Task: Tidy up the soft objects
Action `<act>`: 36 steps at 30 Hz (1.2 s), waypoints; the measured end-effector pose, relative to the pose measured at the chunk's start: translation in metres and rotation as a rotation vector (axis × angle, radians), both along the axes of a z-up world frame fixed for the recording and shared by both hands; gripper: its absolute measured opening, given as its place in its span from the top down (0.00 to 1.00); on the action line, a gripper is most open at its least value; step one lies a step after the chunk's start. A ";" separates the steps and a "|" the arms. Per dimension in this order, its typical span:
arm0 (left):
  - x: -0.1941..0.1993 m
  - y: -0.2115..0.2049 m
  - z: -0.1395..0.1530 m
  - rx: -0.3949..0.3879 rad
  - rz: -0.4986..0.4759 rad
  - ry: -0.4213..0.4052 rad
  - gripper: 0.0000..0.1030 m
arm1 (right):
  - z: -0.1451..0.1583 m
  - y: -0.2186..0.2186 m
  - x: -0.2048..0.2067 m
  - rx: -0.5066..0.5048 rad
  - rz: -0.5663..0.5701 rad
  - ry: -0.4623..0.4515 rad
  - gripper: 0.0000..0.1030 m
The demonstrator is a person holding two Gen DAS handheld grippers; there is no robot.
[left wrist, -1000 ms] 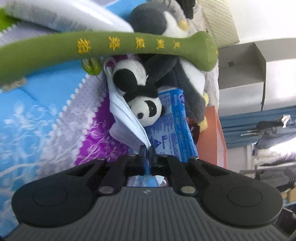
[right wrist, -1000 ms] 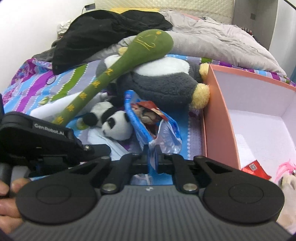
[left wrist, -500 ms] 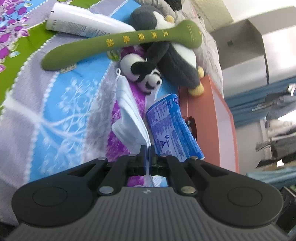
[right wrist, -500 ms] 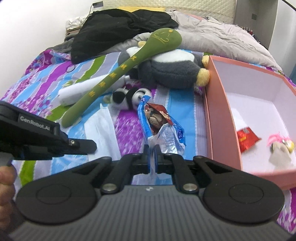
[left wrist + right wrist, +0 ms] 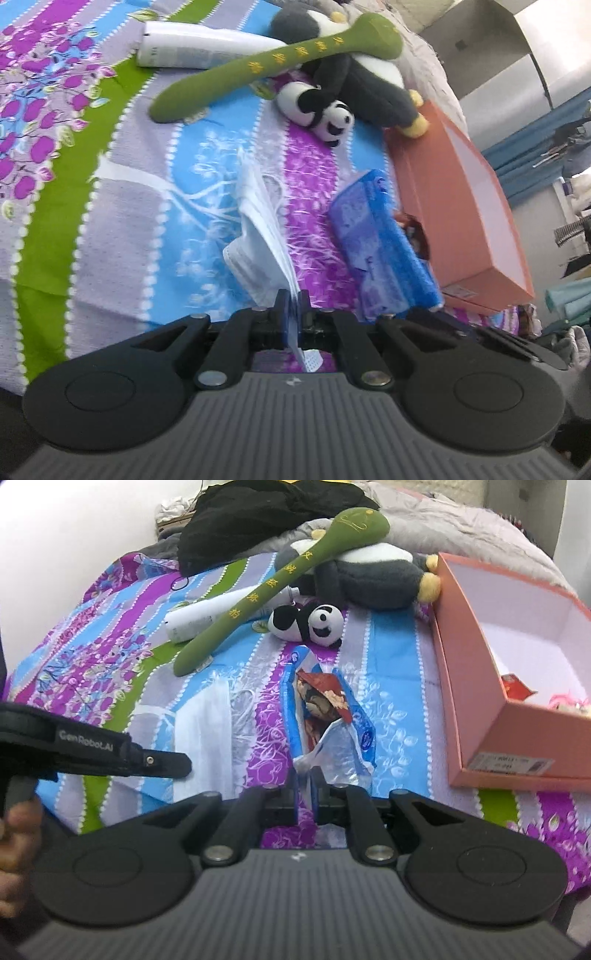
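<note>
My left gripper [image 5: 291,308] stays clamped on the white pleated face mask [image 5: 258,229], my right gripper [image 5: 303,784] on the blue crinkly plastic snack bag [image 5: 328,720]. Both have pulled back from the plush pile, lifting above the striped bedsheet [image 5: 122,657]; the open orange cardboard box [image 5: 476,686] is probably next.

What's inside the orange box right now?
In the right wrist view, the orange box shows a mostly bare white floor, a red packet and a small pink-tufted toy near its front corner. The near wall hides the rest of that corner.
</note>
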State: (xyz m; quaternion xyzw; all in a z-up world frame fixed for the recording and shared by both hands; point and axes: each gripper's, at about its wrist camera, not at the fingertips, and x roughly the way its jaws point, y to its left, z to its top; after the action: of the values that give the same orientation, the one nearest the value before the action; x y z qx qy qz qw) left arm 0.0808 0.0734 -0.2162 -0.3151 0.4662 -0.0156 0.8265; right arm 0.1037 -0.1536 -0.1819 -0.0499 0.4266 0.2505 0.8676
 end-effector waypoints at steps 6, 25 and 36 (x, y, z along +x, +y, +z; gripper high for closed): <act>-0.003 0.011 -0.013 -0.011 0.052 0.037 0.72 | 0.012 -0.007 -0.005 0.039 -0.018 -0.019 0.57; -0.007 0.016 -0.018 0.133 0.115 0.031 0.58 | -0.007 0.039 0.018 0.201 0.080 0.111 0.69; -0.010 0.033 -0.029 0.055 0.171 0.051 0.58 | -0.050 0.065 0.028 0.131 -0.022 0.208 0.68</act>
State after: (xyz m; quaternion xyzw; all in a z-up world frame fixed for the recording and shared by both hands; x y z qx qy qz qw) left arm 0.0705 0.1066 -0.2450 -0.3313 0.4586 0.0758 0.8211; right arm 0.1320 -0.0888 -0.2314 0.0378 0.4976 0.2719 0.8228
